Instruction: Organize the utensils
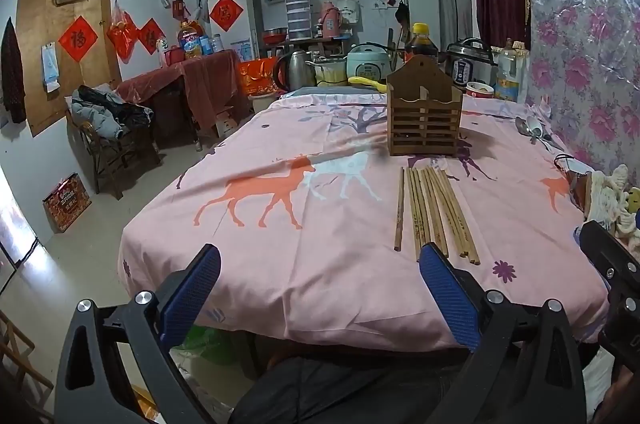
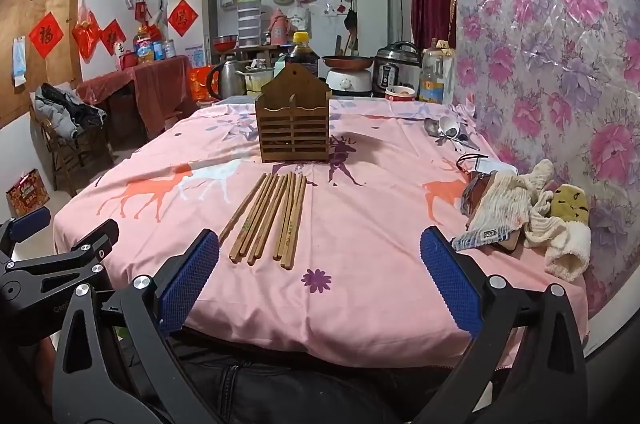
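Pink tablecloth (image 2: 360, 224) | chopsticks (image 2: 268, 220) ahead of right tongs (image 2: 320, 264) | both tongs wide open, empty

Table under a pink deer-print cloth (image 2: 360, 296). Mid-frame: wooden slatted holder (image 2: 294, 120) upright, chopsticks (image 2: 268, 220) in a loose row just below. Right edge: spoons (image 2: 446, 132), crumpled rags (image 2: 532, 212). Far end: cookers, kettle, bottles.

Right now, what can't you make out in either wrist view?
- Wooden holder contents: both views, slatted front hides the inside.
- Spoons count: right wrist view, overlapping and too small.
- Chopsticks near ends: left wrist view, blue pad covers some.
- Chopsticks' printing: too small.
- Cloth pile: left wrist view, cut by the right gripper.
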The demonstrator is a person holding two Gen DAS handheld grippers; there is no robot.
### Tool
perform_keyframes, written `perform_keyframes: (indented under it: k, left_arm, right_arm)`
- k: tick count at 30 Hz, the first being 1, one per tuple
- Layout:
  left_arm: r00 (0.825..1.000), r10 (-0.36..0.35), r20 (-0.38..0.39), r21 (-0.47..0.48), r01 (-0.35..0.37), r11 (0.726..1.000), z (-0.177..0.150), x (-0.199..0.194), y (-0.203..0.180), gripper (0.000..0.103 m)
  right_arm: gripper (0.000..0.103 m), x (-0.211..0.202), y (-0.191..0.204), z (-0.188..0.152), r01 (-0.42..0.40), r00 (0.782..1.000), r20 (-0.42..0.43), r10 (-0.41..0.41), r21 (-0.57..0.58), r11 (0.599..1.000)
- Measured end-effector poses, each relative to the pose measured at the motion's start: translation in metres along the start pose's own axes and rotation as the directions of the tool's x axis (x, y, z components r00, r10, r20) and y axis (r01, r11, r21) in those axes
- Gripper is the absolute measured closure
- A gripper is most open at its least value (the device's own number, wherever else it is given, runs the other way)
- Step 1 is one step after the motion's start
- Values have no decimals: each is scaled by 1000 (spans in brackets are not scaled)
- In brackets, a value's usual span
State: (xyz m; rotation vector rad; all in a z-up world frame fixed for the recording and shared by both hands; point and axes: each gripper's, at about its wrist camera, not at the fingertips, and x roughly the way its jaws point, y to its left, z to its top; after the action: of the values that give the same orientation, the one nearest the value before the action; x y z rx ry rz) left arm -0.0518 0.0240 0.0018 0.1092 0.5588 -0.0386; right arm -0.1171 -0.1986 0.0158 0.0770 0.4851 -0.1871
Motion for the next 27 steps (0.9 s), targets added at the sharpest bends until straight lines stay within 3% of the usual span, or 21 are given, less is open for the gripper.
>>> perform_keyframes:
  k: [27]
  left_arm:
    - [1000,2,-7,1,-2,1000,1,2,-1,5]
  right_arm:
    - [7,1,1,-2,0,1000,-1,0,4,1000]
